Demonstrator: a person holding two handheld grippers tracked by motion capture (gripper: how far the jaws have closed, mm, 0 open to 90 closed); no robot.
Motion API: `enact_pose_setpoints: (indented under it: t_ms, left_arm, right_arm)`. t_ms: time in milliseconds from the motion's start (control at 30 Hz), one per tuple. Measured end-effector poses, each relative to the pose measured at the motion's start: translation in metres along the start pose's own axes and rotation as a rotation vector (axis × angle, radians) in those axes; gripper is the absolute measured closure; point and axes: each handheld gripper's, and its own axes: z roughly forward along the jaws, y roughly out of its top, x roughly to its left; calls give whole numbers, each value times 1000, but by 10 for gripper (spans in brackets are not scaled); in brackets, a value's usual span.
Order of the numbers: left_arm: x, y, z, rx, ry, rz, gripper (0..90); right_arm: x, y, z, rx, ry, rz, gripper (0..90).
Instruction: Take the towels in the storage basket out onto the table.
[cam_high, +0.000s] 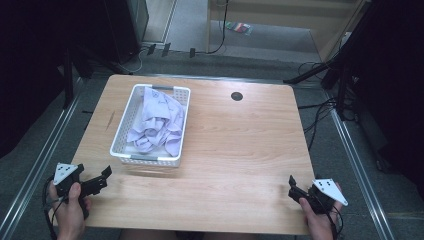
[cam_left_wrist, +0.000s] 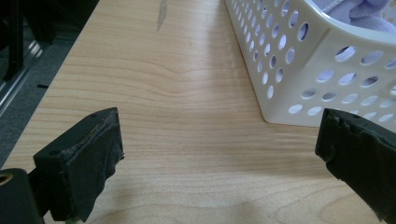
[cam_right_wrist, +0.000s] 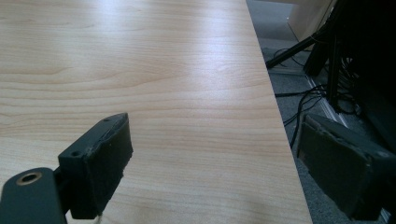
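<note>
A white perforated basket (cam_high: 131, 125) of crumpled pale cloth (cam_high: 159, 122) is set on the tabletop (cam_high: 240, 145), near the left tool (cam_high: 102, 178). Both the left tool and the right tool (cam_high: 294, 188) are held wide and empty, with bare wood seen between the jaws.

On the one wooden tabletop (cam_high: 235, 145) stands one white perforated basket (cam_high: 121, 136) holding one crumpled pale lilac cloth (cam_high: 159, 122), and near the front edge are two hand-held grippers, one left gripper (cam_high: 102, 179) and one right gripper (cam_high: 294, 187).
</note>
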Motion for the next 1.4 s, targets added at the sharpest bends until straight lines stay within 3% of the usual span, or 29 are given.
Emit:
enact_pose_setpoints:
  t_ms: [267, 533, 833, 1067, 1167, 1400]
  left_arm:
    - [-4, 7, -6, -8, -20, 3, 11]
    - [-25, 30, -22, -27, -4, 68, 12]
    - [-50, 73, -25, 49, -37, 121, 12]
    - [-69, 109, -7, 124, -43, 170, 12]
    - [-80, 122, 5, 162, -46, 206, 12]
    - [-105, 146, 40, 256, -69, 247, 12]
  right_arm:
    - [1, 0, -1, 6, -3, -2, 112]
    - [1, 0, 0, 13, -12, 0, 115]
    - [2, 0, 0, 16, -15, -4, 119]
    - [2, 0, 0, 19, -17, -6, 119]
    - [2, 0, 0, 21, -14, -5, 119]
    - [2, 0, 1, 23, -13, -3, 119]
